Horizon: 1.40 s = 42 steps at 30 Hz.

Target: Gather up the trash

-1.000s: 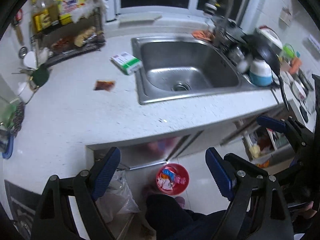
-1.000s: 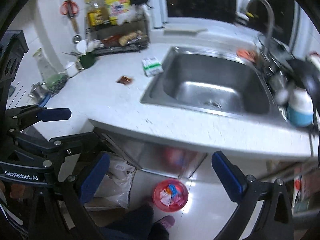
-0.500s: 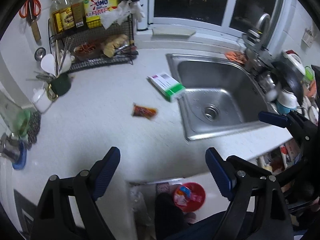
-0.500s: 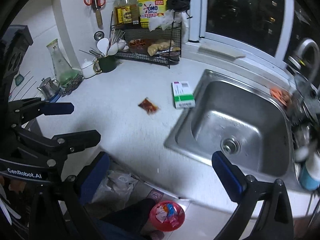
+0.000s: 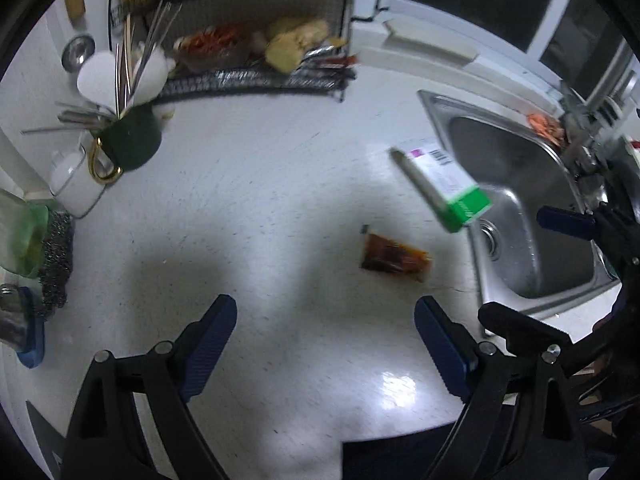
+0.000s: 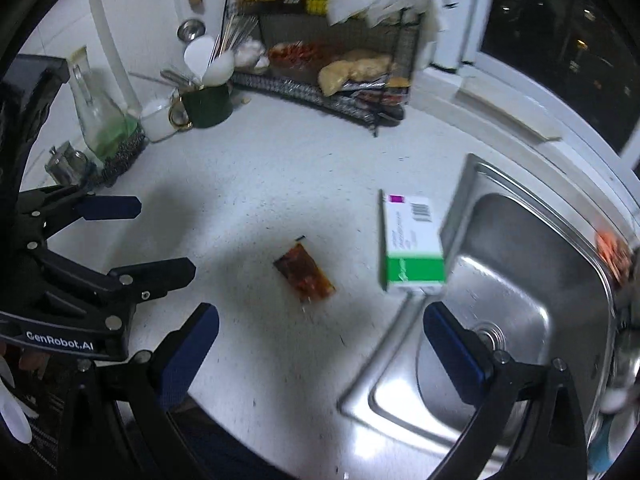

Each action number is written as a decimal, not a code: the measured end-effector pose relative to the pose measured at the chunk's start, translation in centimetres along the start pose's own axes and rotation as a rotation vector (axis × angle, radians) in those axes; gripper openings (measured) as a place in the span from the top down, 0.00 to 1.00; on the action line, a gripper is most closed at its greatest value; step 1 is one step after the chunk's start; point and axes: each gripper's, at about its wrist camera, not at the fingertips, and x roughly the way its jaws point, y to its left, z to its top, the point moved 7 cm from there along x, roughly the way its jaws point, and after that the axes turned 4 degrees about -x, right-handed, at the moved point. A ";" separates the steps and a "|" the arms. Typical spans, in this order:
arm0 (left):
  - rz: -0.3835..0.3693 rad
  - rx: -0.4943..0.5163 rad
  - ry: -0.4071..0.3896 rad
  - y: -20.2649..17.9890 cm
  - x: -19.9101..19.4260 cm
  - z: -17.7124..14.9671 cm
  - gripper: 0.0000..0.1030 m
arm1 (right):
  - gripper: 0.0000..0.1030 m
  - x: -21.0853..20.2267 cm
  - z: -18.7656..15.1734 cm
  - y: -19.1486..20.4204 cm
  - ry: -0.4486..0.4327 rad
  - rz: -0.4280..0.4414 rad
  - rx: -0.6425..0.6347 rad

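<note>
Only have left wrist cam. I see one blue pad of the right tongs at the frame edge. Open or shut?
Observer: Open. The right tongs have both pads spread wide, with nothing between them.
Operator: What's lined up with them?
Observer: The sauce packet lies flat on the counter just ahead of the gap. The green-and-white box sits ahead of the pad on the sink side.
Operator: I only get a green sliver at far left. What is it?
Observer: A glass flask, upright, with green liquid at the bottom, next to a steel scrubber.
</note>
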 end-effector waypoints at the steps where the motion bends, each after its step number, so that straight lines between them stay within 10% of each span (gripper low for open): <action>1: 0.002 -0.004 0.018 0.5 0.6 0.0 0.13 | 0.01 0.9 0.5 0.2 0.018 0.010 -0.008; 18: 0.021 -0.049 0.201 5.0 7.6 -0.6 0.13 | 0.05 9.8 2.3 3.0 0.235 0.086 -0.185; 27: 0.005 -0.056 0.229 4.3 8.3 -1.0 0.13 | 0.31 11.0 1.2 3.8 0.288 0.098 -0.212; 36: 0.019 -0.027 0.202 2.5 6.3 -1.3 0.13 | 0.87 8.4 -0.4 5.2 0.234 0.137 -0.147; 42: -0.012 0.021 0.144 -0.3 3.5 -0.2 0.13 | 0.89 3.6 -1.0 3.7 0.090 0.126 -0.008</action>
